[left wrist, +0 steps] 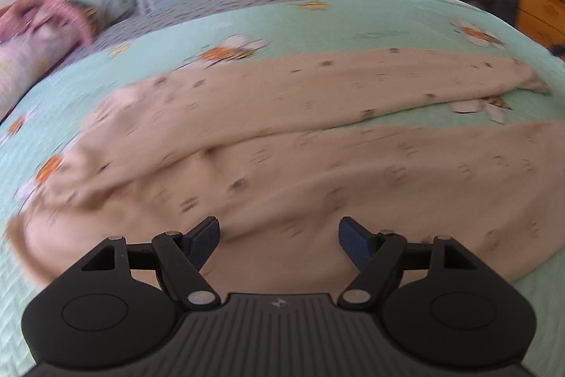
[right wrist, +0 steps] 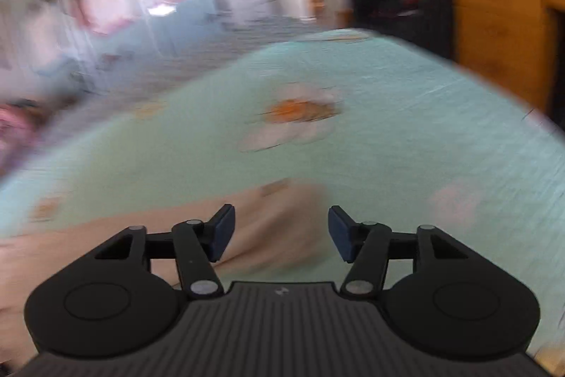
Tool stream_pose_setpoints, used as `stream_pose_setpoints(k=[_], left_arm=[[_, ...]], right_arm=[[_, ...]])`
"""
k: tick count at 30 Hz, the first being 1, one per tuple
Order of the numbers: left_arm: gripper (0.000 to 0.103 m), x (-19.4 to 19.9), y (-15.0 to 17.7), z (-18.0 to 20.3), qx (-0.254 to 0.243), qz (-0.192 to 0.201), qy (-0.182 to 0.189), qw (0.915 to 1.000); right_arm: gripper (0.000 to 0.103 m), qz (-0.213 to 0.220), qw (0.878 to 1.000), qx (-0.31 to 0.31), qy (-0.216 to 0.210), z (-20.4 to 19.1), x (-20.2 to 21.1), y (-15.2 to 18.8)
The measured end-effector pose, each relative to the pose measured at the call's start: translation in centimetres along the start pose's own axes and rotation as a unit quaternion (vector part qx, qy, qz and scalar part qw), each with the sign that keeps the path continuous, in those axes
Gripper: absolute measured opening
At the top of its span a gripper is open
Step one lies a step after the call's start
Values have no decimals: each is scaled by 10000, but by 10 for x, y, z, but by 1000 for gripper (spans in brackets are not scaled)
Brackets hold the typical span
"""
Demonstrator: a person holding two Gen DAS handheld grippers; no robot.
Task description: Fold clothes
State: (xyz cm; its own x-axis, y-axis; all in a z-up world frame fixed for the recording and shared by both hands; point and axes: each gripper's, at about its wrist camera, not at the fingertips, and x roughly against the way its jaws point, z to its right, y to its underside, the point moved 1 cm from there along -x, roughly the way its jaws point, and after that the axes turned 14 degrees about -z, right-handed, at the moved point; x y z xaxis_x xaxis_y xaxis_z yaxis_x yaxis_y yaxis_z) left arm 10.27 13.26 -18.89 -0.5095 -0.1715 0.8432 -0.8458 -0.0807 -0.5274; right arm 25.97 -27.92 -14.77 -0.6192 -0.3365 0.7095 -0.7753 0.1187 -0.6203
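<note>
Your left gripper (left wrist: 279, 241) has its jaws wide apart and empty, just above the beige garment (left wrist: 317, 172), which lies spread flat on the green bedspread (left wrist: 370, 20). The cloth fills the space under and ahead of these jaws. Your right gripper (right wrist: 281, 233) is also spread open with nothing between its fingers; one end of the garment (right wrist: 275, 232) lies under it. Beyond this end you have bare bedspread (right wrist: 406, 115) up to the bed's edge, and a wooden cabinet (right wrist: 501, 34) stands near on the right.

Beige garment (left wrist: 317, 165) runs off the right edge; its print blurs.
</note>
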Motion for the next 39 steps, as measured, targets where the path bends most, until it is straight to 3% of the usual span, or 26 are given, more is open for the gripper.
stream_pose_setpoints(k=[3, 5, 6, 8, 10, 11, 12, 14, 16, 18, 21, 24, 26, 28, 30, 31, 33, 34, 35, 36, 39], left_arm=[[78, 0, 11, -30, 383, -180, -107, 9990], [82, 0, 18, -50, 638, -300, -178, 9974], [85, 0, 21, -60, 766, -359, -214, 9962], [85, 0, 29, -80, 1020, -479, -285, 9932], [85, 18, 42, -90, 948, -332, -502, 9937], [85, 26, 49, -94, 876, -210, -558, 9944], [85, 34, 55, -98, 817, -91, -586, 9949], [85, 39, 58, -111, 915, 93, -491, 9946], [85, 33, 51, -131, 1345, 102, -411, 9900], [85, 25, 42, -159, 2068, 15, -183, 9782], [85, 13, 37, -199, 2994, -232, 429, 9529], [85, 4, 32, -224, 3416, -348, 968, 9342], [85, -4, 24, -235, 3569, -394, 1200, 9256], [83, -13, 18, -241, 3663, -474, 1347, 9195], [78, -25, 14, -242, 3786, -514, 1423, 9131], [68, -28, 13, -241, 3815, -489, 1403, 9124], [39, -26, 12, -239, 3778, -485, 1268, 9159], [15, -24, 14, -239, 3821, -493, 1313, 9134], [11, -21, 18, -240, 3885, -499, 1397, 9094], [10, -15, 22, -241, 3949, -450, 1435, 9063], [9, 14, 34, -240, 4006, -246, 1477, 9039]], right_arm=[[71, -329, 9962, 377, -714, -57, 16, 63], [74, -588, 9925, 592, -890, -88, 13, 101], [73, -754, 9920, 699, -730, -97, 9, 114], [70, -816, 9945, 653, 20, -83, 6, 126], [42, -600, 9965, 67, 581, -49, 17, 124], [43, -479, 9963, -316, 644, -40, 31, 120], [51, -294, 9954, -564, 717, -36, 48, 115], [59, -178, 9975, -490, 473, -56, 63, 114], [68, -167, 9997, -180, 65, -88, 72, 117], [74, -280, 9988, -15, -413, -118, 76, 124], [74, -1159, 9795, -605, -1531, -155, 51, 158], [74, -1726, 9415, -1774, -2285, -163, 24, 193], [73, -1857, 9144, -2554, -2531, -161, 11, 213], [73, -1656, 9070, -2874, -2596, -158, 4, 218], [71, -1513, 9087, -2942, -2547, -163, 3, 220], [68, -1460, 9109, -2948, -2489, -165, 2, 219], [44, -1420, 9172, -2943, -2280, -165, -3, 214], [35, -1422, 9169, -3008, -2206, -162, -6, 215], [12, -1449, 9123, -3146, -2184, -158, -7, 217], [1, -1475, 9076, -3283, -2161, -154, -9, 219], [1, -1297, 9028, -3423, -2259, -144, -6, 213]])
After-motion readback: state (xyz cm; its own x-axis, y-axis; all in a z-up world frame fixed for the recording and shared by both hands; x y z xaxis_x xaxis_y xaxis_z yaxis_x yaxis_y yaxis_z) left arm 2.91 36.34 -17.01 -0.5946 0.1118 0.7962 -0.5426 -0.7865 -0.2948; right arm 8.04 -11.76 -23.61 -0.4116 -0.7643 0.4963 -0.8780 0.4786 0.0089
